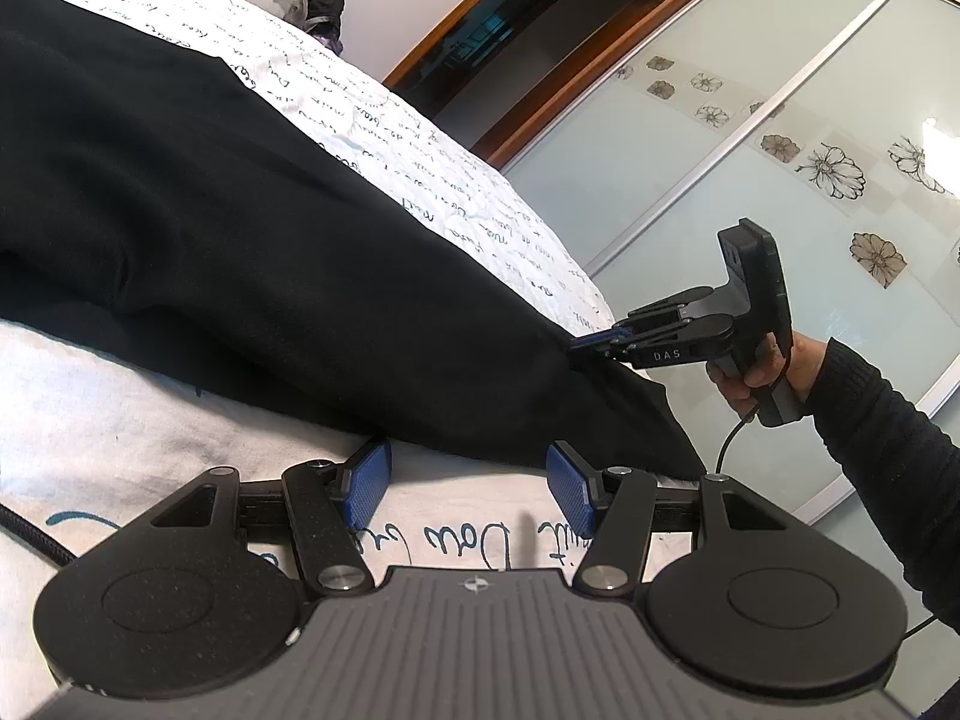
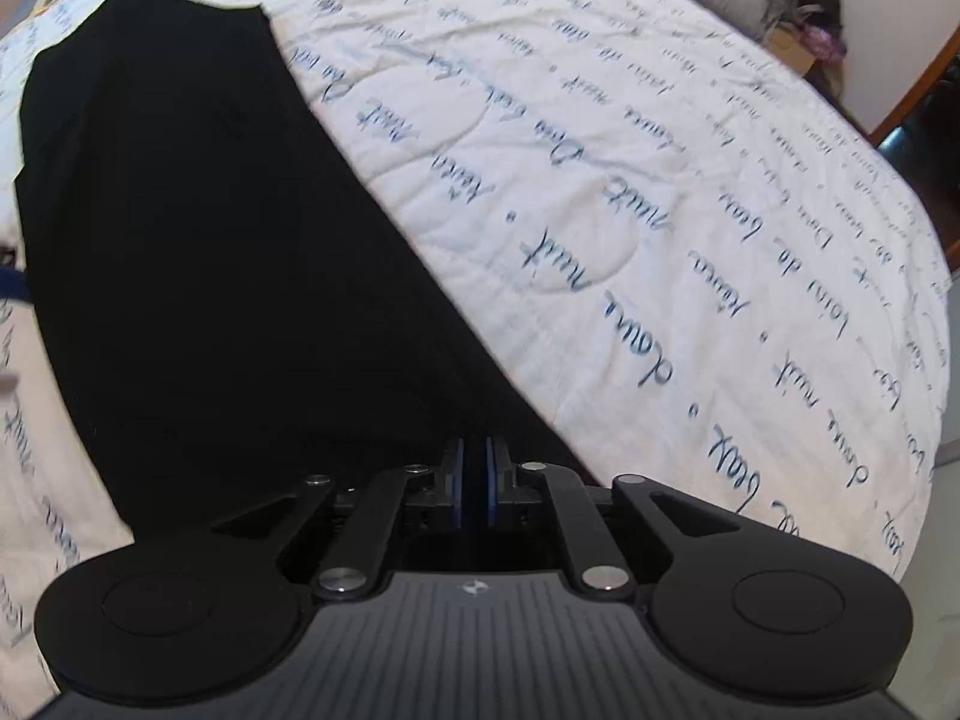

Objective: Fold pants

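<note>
Left gripper (image 1: 468,489) released above white script-printed quilt (image 2: 660,192); right gripper (image 2: 474,480) nearly clenched, pinching black fabric pants (image 1: 240,228)

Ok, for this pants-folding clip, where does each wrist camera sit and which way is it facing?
Left wrist: behind the open left gripper, looking low across the white script-printed quilt at the black fabric pants; the right gripper, its hand and dark sleeve show.
Right wrist: behind the right gripper, tilted steeply down on the pants and quilt; blue pads nearly closed, whether on the cloth is unclear.
Shared: pants, quilt, right gripper.
</note>
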`<state>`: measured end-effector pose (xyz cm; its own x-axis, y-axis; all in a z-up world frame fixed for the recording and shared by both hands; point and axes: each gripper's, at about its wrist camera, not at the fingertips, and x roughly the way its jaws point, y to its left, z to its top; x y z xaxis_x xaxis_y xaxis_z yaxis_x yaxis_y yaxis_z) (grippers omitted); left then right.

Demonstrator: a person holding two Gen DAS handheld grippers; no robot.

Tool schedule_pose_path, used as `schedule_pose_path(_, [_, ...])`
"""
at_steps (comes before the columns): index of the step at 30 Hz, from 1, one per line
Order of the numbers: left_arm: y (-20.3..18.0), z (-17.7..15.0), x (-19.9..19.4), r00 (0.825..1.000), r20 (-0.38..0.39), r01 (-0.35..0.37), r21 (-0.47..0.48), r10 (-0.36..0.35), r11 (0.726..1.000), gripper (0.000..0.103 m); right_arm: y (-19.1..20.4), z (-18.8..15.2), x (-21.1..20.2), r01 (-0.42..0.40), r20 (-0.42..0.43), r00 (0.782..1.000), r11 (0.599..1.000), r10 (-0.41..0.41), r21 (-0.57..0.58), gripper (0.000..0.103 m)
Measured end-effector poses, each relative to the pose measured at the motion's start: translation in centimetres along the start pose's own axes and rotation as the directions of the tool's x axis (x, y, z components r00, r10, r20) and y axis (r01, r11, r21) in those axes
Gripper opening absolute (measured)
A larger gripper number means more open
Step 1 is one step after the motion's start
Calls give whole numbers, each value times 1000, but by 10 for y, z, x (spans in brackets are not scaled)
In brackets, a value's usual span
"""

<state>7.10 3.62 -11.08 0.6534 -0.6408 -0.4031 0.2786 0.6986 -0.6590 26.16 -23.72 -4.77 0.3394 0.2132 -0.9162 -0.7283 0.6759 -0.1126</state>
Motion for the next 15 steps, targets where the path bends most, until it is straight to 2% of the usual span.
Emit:
schedule_pose_path(1, [0, 0, 0, 1000, 0, 0, 0, 0, 1000, 62, -2, -1, 2, 1, -2, 1000, 1000, -1, 7, 21])
schedule_pose_path(2, [0, 0, 0, 1000, 0, 0, 0, 0, 1000, 62, -5, -1, 4, 1, -5, 1000, 1000, -1, 17, 37])
schedule_pose_path(3, [0, 0, 0, 1000, 0, -1, 0, 1, 1000, 62, -6, 0, 7, 9, -10, 1000, 1000, -9, 16, 68])
schedule_pose_path(4, [0, 0, 0, 1000, 0, -1, 1, 1, 1000, 62, -7, 1, 8, 41, -17, 999, 999, -41, 7, 84])
schedule_pose_path(5, [0, 0, 0, 1000, 0, -1, 0, 1, 1000, 62, -8, 1, 12, 70, -24, 997, 998, -70, -4, 93])
schedule_pose_path(8, [0, 0, 0, 1000, 0, -1, 0, 1, 1000, 62, -22, 3, 18, -2, -34, 999, 998, 5, 61, 92])
schedule_pose_path(9, [0, 0, 0, 1000, 0, -1, 0, 1, 1000, 62, -22, 4, 16, 15, -32, 999, 999, -14, 46, 92])
schedule_pose_path(11, [1, 0, 0, 1000, 0, 0, 0, 0, 1000, 62, -14, 5, 7, 122, -7, 992, 992, -122, -17, 92])
schedule_pose_path(13, [1, 0, 0, 1000, 0, 0, 0, 0, 1000, 62, -9, 3, -8, 187, 46, 982, 981, -185, -43, 92])
schedule_pose_path(14, [1, 0, 0, 1000, 0, 0, 0, 0, 1000, 63, -10, 1, -17, 168, 80, 983, 986, -165, -25, 92])
schedule_pose_path(15, [1, 0, 0, 1000, 0, 1, 0, -1, 1000, 63, -13, -4, -26, 107, 109, 988, 994, -107, 0, 92])
